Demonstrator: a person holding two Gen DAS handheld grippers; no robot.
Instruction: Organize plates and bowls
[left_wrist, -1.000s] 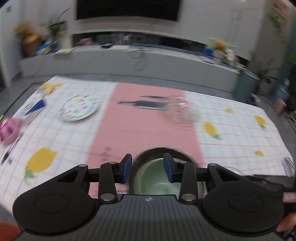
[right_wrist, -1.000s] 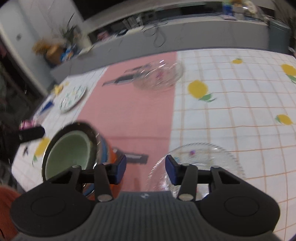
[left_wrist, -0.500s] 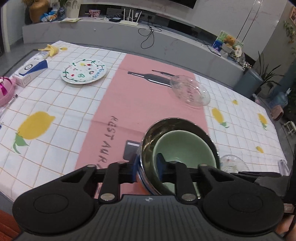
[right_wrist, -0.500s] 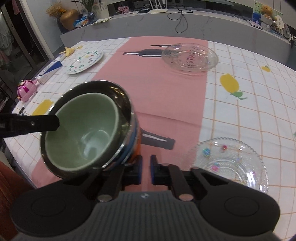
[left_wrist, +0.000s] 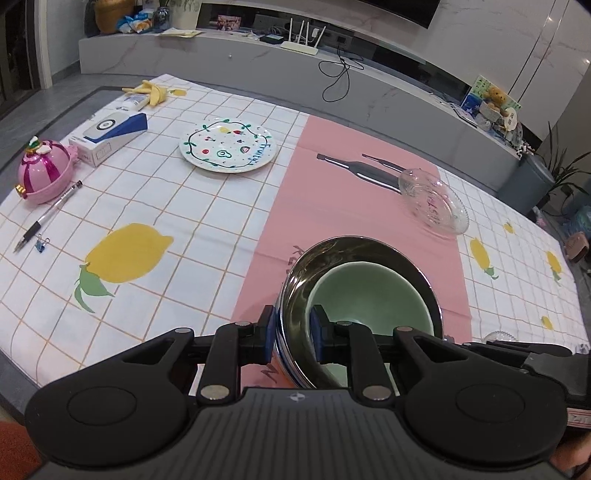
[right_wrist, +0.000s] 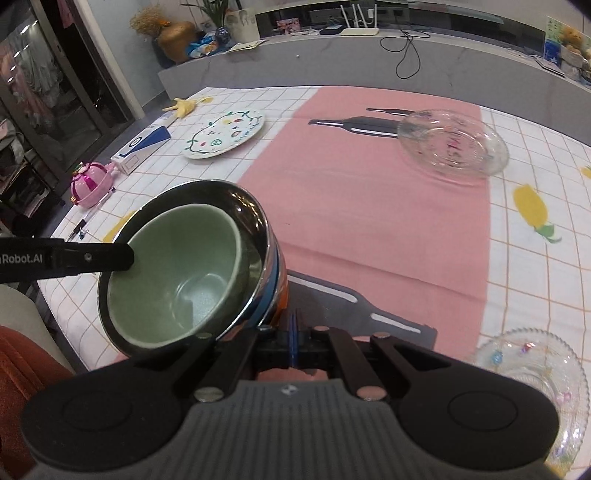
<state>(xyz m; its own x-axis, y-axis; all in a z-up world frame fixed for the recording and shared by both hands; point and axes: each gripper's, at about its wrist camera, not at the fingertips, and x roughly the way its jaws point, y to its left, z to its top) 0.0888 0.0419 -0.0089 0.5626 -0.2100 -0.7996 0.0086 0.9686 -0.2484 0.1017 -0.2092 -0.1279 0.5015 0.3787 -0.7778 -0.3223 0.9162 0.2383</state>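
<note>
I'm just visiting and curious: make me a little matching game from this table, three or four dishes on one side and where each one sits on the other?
Things:
1. green bowl
2. painted plate
3. clear glass dish
4. small glass plate

Places:
A. on the white checked cloth, near the blue and white box
B. nested inside the steel bowl
C. near edge of the table, right of the pink strip
D. far end of the pink strip, on its right edge

Pairs: 1-B, 2-A, 3-D, 4-C
</note>
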